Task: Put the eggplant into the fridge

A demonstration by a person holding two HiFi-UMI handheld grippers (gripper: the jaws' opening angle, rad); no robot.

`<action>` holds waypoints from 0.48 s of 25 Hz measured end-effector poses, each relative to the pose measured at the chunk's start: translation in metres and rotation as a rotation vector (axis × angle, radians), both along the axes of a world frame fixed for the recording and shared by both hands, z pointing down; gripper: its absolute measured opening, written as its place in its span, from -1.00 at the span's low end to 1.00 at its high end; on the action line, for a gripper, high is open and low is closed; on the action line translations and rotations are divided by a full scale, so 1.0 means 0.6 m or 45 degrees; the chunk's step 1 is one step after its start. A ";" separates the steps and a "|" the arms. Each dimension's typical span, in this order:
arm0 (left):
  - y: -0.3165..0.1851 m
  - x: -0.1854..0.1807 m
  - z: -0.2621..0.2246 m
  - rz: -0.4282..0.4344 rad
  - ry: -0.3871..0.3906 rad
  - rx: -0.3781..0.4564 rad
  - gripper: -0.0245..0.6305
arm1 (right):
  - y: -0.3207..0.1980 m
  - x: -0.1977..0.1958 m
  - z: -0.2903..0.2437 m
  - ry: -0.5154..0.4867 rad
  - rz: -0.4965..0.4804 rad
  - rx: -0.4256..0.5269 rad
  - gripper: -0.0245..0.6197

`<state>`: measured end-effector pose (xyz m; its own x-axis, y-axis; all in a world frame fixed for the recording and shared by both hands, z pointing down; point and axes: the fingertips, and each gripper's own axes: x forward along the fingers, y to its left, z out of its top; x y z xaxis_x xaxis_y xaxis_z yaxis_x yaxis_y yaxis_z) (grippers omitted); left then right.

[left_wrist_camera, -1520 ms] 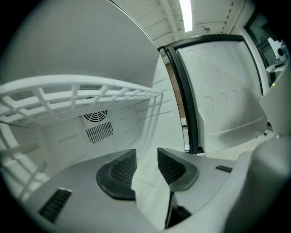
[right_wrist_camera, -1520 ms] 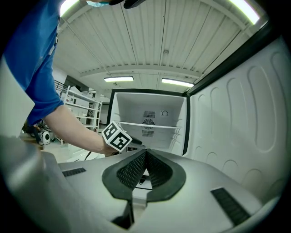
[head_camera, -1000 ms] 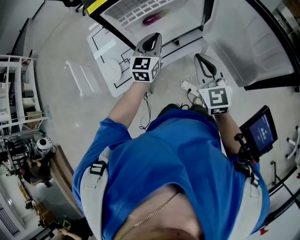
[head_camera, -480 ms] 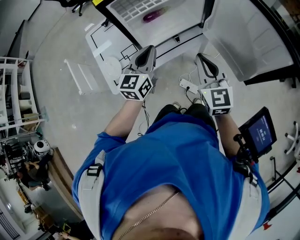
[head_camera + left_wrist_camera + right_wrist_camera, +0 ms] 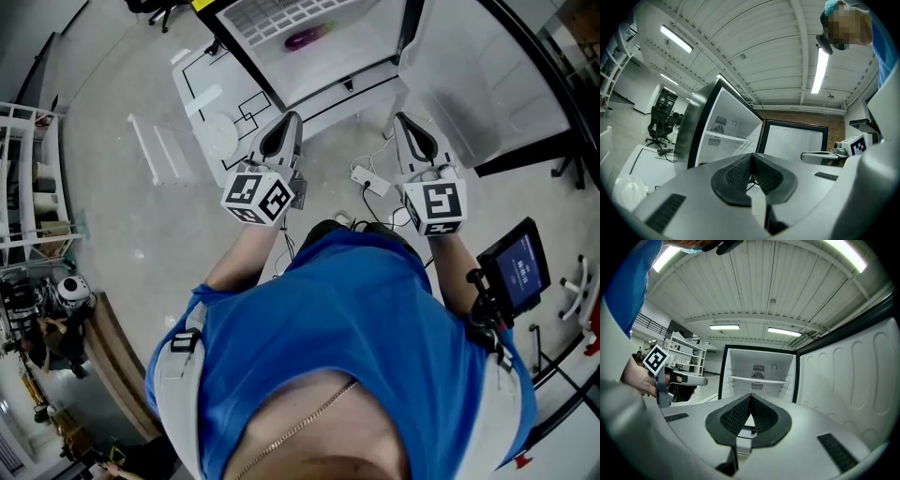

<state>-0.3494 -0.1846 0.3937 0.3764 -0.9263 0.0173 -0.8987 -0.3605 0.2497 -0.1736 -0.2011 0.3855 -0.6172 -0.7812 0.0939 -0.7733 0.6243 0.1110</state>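
The purple eggplant lies on a white shelf inside the open fridge, at the top of the head view. Both grippers are held level in front of the fridge and away from it, with nothing in them. My left gripper is shut, its ribbed pads pressed together. My right gripper is shut too, its pads meeting at the tip. The right gripper view looks straight into the fridge's interior. The eggplant does not show in either gripper view.
The fridge door stands swung open on the right. A white power strip with cables lies on the floor between the grippers. A flat white panel lies left of the fridge, a shelf rack at far left, a small screen at right.
My left gripper has pulled back from the fridge towards the person's body and rolled, so its marker cube shows two faces. The right gripper drew back a little. The eggplant stays on the shelf.
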 end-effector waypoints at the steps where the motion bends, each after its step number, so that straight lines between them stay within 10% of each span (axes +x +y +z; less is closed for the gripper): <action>1: 0.002 0.004 -0.002 -0.005 0.005 0.000 -0.90 | 0.002 0.006 -0.002 -0.002 0.001 0.001 -0.92; 12: 0.021 0.052 -0.008 -0.003 0.036 0.003 -0.90 | 0.017 0.062 -0.008 -0.021 0.019 0.006 -0.92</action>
